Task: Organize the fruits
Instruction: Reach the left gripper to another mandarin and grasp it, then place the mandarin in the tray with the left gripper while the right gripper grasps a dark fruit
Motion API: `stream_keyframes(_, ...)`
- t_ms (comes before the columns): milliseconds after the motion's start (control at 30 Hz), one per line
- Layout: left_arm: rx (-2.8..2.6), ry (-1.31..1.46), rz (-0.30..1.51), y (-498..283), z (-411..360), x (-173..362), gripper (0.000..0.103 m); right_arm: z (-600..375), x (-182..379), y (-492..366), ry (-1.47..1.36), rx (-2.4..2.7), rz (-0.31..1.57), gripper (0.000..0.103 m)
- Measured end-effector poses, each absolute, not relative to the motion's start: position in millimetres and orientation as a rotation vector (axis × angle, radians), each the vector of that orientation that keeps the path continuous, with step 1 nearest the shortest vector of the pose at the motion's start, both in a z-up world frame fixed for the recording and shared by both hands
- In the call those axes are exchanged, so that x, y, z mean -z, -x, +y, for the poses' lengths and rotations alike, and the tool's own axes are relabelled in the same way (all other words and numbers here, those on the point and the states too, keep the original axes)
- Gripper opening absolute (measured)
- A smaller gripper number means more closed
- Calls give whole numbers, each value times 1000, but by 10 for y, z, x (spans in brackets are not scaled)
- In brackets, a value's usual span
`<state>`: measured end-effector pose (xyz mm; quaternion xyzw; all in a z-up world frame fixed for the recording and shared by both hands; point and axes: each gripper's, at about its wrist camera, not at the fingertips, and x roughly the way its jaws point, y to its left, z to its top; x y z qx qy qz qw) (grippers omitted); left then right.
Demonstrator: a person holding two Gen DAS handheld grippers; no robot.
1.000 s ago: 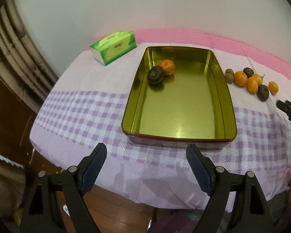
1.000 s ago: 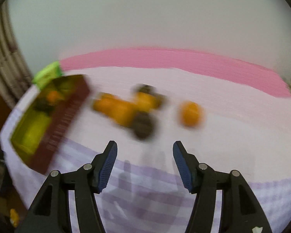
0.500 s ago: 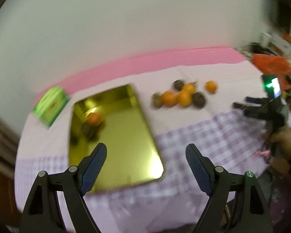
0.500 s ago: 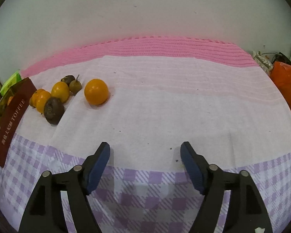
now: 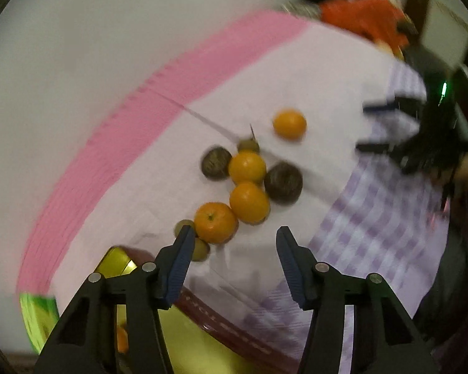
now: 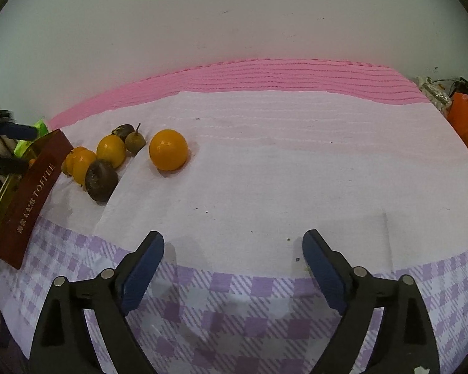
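Loose fruit lies on the white and pink cloth: three oranges (image 5: 249, 202) in a cluster with two dark round fruits (image 5: 283, 182) and small greenish ones (image 5: 248, 146). A lone orange (image 6: 168, 149) sits apart. The gold toffee tin (image 6: 31, 199) holds an orange (image 5: 121, 339). My left gripper (image 5: 235, 233) hangs tilted just before the cluster, jaws closing with nothing between them; one fingertip (image 5: 187, 233) is beside the nearest orange (image 5: 216, 222). My right gripper (image 6: 233, 240) stands over bare cloth right of the fruit, jaws opening and empty.
A green tissue box (image 6: 40, 126) stands behind the tin. An orange bag (image 6: 466, 118) and clutter sit at the table's far right. The checked purple cloth edge (image 6: 234, 311) drops off close under my right gripper. The wall runs behind the pink band.
The left view has swung and rolled from the tin to the loose fruit, and its jaws have narrowed. The right gripper's jaws have widened; it moved at first, then stopped.
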<state>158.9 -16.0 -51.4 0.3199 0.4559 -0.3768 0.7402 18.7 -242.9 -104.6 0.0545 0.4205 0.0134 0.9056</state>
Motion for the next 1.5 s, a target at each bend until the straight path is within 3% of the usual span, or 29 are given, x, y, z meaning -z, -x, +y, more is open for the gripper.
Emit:
stream_keyframes(400,957,-836,1085,-2040,-326,959,54,-2466,1039,-195,-144,-63,864,98)
stream_keyframes(467,976,-852,1114,-2040,-336,1045,43,-2479,1039,-202,-155,-67,862,99)
stream_keyframes(500,969,-851,1118,-2030,-331,1078,43,-2489,1039,-205,-162,-69,860,99)
stream_keyframes(733,790,-701,1055,-1797,-142,937,43,-2491,1045,-228,-165,-74,862,102)
stream_keyframes(967,607,-283,1017,-1308,274,333,43,-2493,1046,-244,-159,-70,865,102)
stream_keyframes(1267,451,-107,1013,-618,497,182,43,-2466,1053,-223,-166,-72,861,102)
stream_keyframes(1400,382,-4,1028,-372,753,186,43,-2409,968,-170,-205,-101,837,93)
stream_keyframes(1500,343,19,1015,-269,892,161,43,-2087,784,-209,-180,-217,810,93)
